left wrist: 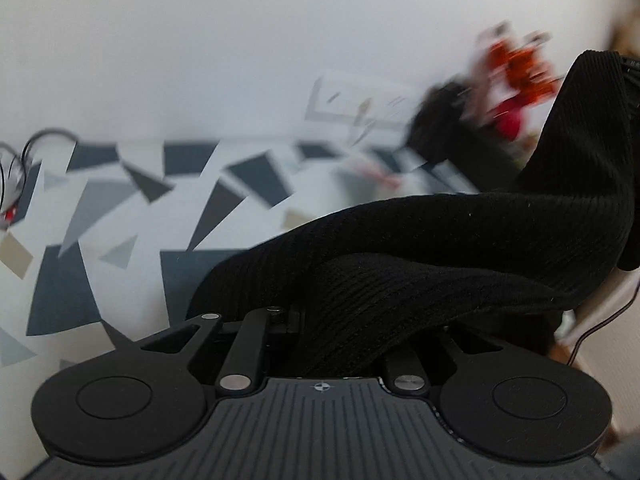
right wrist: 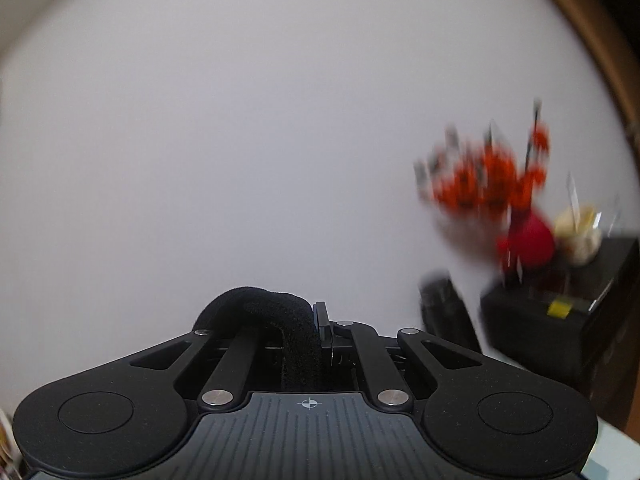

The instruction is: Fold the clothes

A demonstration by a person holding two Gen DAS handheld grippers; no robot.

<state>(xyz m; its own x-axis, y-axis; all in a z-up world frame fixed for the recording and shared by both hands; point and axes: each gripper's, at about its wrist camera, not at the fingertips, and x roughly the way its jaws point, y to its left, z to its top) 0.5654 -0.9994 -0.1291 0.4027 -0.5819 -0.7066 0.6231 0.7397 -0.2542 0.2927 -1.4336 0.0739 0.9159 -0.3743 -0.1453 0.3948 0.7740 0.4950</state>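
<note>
We are holding a black ribbed knit garment point(left wrist: 460, 240) in both grippers. Our left gripper point(left wrist: 320, 320) is clamping a bunched fold of it: the fabric is running out from between the closed-in fingers, covering their tips, and stretching away to the right and upward as a thick twisted band. That band is rising toward the upper right edge of the left wrist view, lifted clear of the surface below.

Beneath it a cloth with a pattern of grey, dark blue and beige angular patches on white point(left wrist: 120, 220) is lying spread out, though we cannot tell what kind of surface it is covering. Some thin cables point(left wrist: 24, 160) are lying at its far left edge.

Our right gripper point(right wrist: 316, 332) is pinching another part of the same black garment point(right wrist: 280, 312); a rounded hump of fabric is bulging up over the left finger, and the jaws are drawn narrow around it. This gripper is pointing at a plain white wall point(right wrist: 240, 120).

Off to the right, blurred, a red vase with orange flowers point(right wrist: 520, 216) is standing on a dark cabinet point(right wrist: 560, 312), with a pale rounded object point(right wrist: 580, 236) just beside it.
</note>
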